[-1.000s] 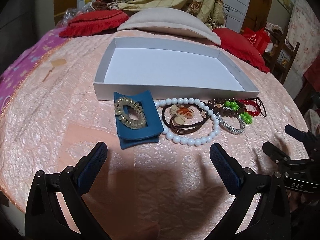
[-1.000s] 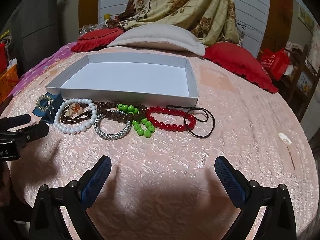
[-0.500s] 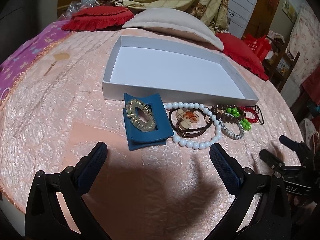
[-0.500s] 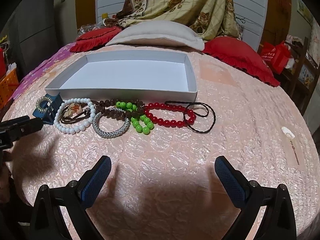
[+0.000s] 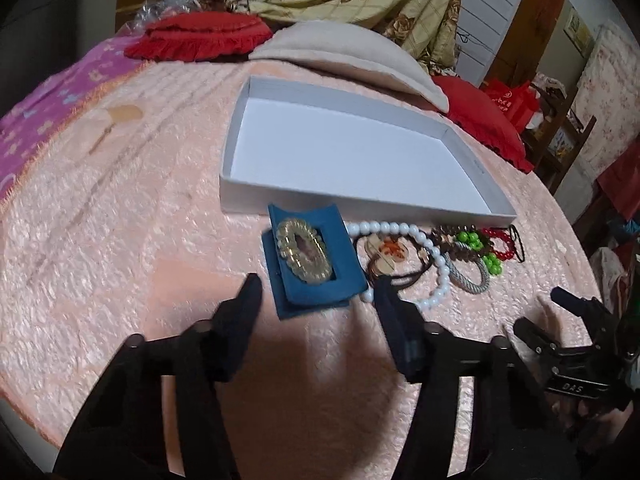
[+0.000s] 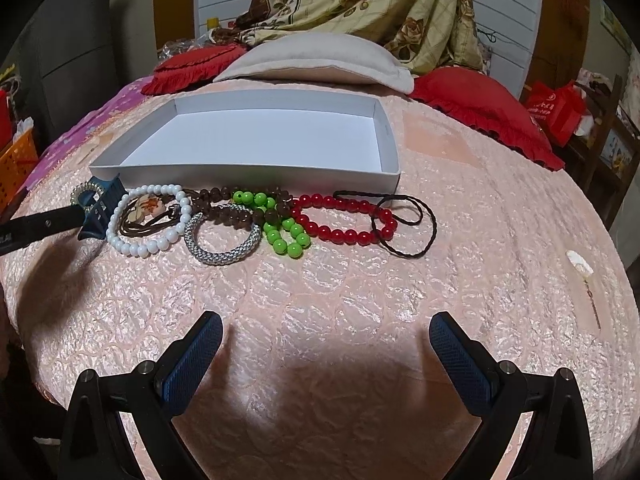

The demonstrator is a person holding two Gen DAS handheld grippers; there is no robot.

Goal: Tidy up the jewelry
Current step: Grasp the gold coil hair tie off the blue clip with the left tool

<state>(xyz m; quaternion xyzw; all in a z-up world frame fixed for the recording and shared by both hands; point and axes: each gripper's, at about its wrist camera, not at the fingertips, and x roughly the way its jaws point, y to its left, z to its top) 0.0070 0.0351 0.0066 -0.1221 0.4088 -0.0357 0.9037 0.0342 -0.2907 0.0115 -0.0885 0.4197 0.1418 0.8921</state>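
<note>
On the pink bedspread, a blue hair clip with a gold spiral hair tie on it lies in front of an empty white box. My left gripper is closing, its fingertips on either side of the clip's near end, and I see a small gap at the left pad. Right of the clip lie a white bead bracelet, silver bracelet, green beads, red beads and black cord. My right gripper hovers open and empty before them.
A beige pillow, red cushions and a floral blanket lie behind the white box. An orange basket stands off the bed's left side, a wooden chair off its right. The bed's edge is close below both grippers.
My left gripper has moved forward to the blue hair clip and its jaws have narrowed around the clip's near end. The right gripper has stayed put and open.
</note>
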